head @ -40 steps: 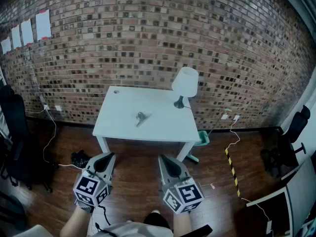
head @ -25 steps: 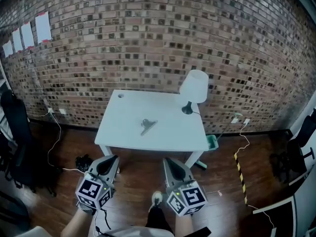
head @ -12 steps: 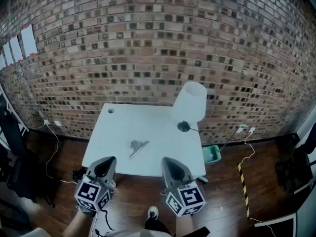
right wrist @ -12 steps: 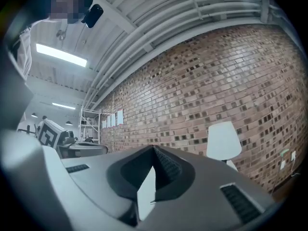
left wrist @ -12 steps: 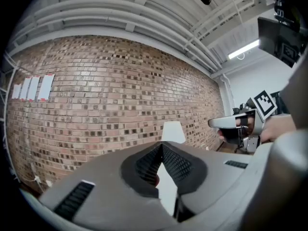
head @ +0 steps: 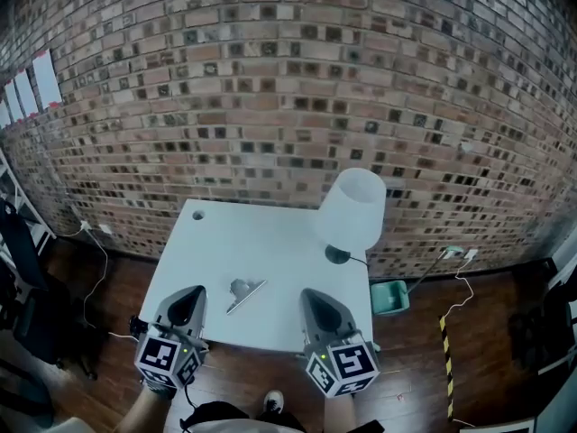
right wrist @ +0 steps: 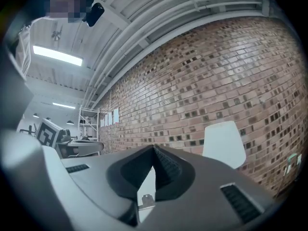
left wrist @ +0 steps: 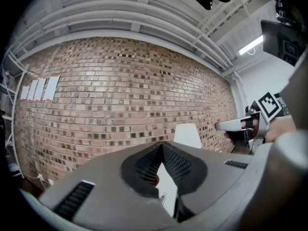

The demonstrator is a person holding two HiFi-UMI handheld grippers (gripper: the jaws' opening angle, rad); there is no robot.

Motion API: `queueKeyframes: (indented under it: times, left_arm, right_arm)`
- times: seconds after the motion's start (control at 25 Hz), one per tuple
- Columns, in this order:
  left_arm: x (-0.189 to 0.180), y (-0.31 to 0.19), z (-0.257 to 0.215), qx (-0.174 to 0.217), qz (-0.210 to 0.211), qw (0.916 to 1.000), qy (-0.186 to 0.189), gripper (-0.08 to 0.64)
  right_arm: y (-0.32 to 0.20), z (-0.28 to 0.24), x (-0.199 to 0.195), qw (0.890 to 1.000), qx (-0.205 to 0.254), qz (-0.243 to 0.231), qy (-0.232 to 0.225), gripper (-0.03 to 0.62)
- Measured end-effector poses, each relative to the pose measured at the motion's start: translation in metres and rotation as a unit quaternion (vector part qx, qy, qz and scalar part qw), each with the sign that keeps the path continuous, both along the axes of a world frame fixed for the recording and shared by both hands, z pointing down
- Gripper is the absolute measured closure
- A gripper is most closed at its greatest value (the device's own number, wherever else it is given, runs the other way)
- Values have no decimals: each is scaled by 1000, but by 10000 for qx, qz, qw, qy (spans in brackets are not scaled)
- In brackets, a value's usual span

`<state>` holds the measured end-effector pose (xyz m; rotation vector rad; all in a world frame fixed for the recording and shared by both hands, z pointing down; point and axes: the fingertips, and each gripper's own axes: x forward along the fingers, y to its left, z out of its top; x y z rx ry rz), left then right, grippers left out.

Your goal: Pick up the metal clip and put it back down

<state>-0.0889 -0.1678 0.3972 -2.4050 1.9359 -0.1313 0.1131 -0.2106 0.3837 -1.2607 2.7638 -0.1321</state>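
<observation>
A white lamp [head: 353,211] stands at the far right corner of a white table [head: 206,253] before a brick wall [head: 270,79].

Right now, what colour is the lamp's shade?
White; the lamp shade shows best in the head view.

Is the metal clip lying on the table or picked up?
Lying down: the metal clip rests flat on the white table, nothing touching it.

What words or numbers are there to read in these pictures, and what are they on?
No words or numbers can be read anywhere.
Sheets of paper on the brick wall: too small to read, if anything is printed on them.
Square markers on the two cubes: black-and-white patterns, not letters.
</observation>
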Motion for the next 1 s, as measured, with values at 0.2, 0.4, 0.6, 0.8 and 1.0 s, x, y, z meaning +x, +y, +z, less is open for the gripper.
queueKeyframes:
  times: [0.2, 0.4, 0.6, 0.8, 1.0]
  left_arm:
    - [-8, -15, 4, -43, -31, 10000, 3, 538]
    - [-22, -27, 6, -91, 133, 9999, 38, 538]
    - [-40, -42, 6, -158, 200, 9997, 50, 538]
    - [-37, -55, 25, -628, 804, 9946, 179, 540]
    - [-28, -76, 62, -1629, 1685, 9714, 371, 487]
  right_arm:
    - [-18, 5, -9, 9999, -107, -28, -50, 604]
    - [-27, 5, -23, 9999, -147, 39, -44, 604]
    - [-34, -1, -37, 9998, -116, 142, -37, 604]
    - [-43, 3, -44, 9996, -171, 241, -5, 604]
    - [-49, 11, -50, 9991, -250, 326, -46, 604]
